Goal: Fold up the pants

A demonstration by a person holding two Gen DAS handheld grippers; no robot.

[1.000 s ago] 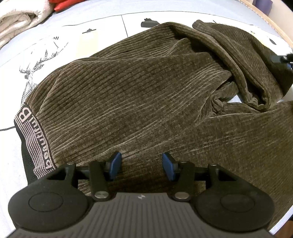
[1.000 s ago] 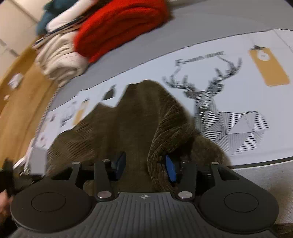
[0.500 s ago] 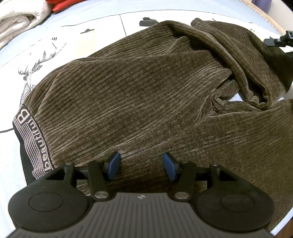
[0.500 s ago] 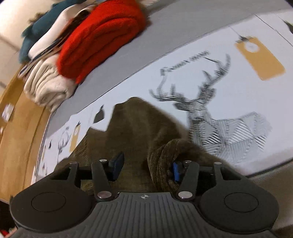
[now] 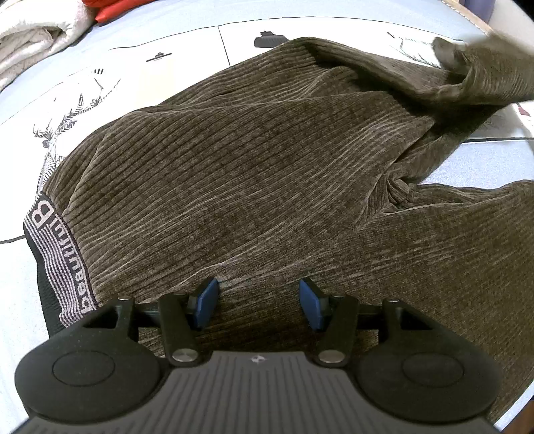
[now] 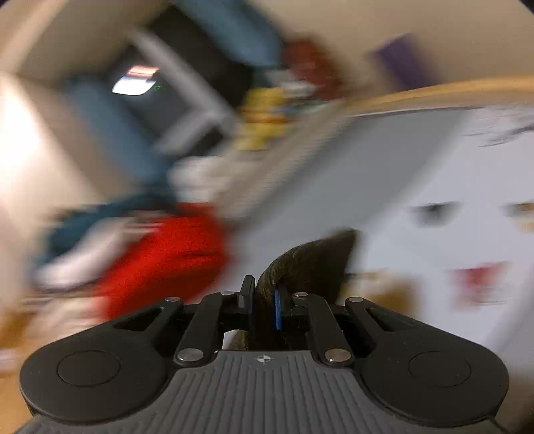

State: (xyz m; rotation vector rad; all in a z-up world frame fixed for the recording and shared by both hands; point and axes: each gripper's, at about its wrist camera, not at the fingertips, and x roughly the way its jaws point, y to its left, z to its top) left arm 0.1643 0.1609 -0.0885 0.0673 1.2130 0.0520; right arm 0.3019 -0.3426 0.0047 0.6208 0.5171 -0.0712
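Note:
Dark brown corduroy pants (image 5: 253,173) lie spread on a printed sheet, their lettered waistband (image 5: 60,263) at the left. My left gripper (image 5: 257,302) is open, its blue pads just above the cloth near the front edge. My right gripper (image 6: 263,300) is shut on a fold of the pants leg (image 6: 307,263) and holds it lifted. In the left wrist view that leg (image 5: 480,80) is raised and blurred at the far right.
A folded white towel (image 5: 36,43) and a red garment (image 5: 113,10) lie at the far left of the bed sheet (image 5: 187,63). The right wrist view is blurred; a red pile (image 6: 167,257) and a wooden bed edge (image 6: 434,93) show.
My right gripper has closed on the pants leg and swung up and away fast, pulling the leg out to the right. My left gripper has stayed open in place.

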